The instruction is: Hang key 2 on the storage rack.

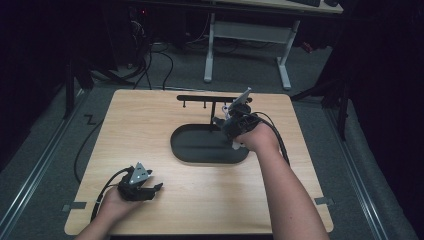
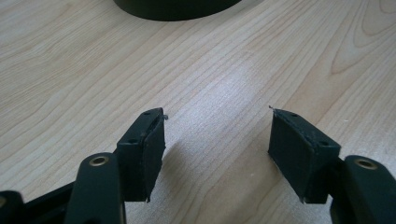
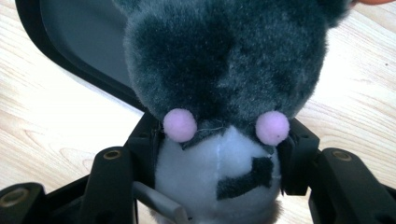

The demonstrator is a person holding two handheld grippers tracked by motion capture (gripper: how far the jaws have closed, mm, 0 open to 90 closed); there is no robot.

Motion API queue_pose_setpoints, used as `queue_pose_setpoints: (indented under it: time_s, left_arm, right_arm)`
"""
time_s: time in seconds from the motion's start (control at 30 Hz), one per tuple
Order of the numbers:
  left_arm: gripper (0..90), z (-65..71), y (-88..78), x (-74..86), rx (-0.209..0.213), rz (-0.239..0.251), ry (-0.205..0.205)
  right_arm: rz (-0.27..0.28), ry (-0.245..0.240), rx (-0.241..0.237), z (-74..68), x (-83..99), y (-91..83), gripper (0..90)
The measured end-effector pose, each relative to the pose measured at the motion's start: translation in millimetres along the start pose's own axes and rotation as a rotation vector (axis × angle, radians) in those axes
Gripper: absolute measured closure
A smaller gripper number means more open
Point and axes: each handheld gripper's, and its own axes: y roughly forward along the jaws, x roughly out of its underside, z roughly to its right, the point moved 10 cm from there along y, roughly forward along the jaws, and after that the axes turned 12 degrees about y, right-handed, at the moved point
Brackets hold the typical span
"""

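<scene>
At center right of the high view, above the black tray (image 1: 182, 150), the right gripper (image 1: 231, 122) is squeezing a soft, light plush toy (image 3: 224, 70) around its yielding body, while the left gripper (image 2: 217, 149) is resting with jaws apart.

a lab: dark curtains, loose floor cables (image 1: 165, 60), a bare wooden test table (image 1: 140, 145).
</scene>
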Motion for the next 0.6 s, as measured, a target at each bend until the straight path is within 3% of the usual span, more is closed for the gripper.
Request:
queue_pose_setpoints:
  time_s: [0.13,0.33,0.6]
  left_arm:
    - [36.3,0.1,-0.3,-0.7,0.001,0.002,0.002]
    - [36.3,0.2,-0.6,-1.7,0.001,0.007,0.003]
    - [36.3,0.5,-1.0,-3.8,0.0,0.015,0.008]
  right_arm:
    - [0.017,0.002,-0.004,-1.3,-3.8,3.0,41.9]
    - [0.059,0.025,0.005,-0.4,-10.3,5.5,29.7]
    - [0.072,0.022,0.002,-2.3,-10.0,5.0,29.5]
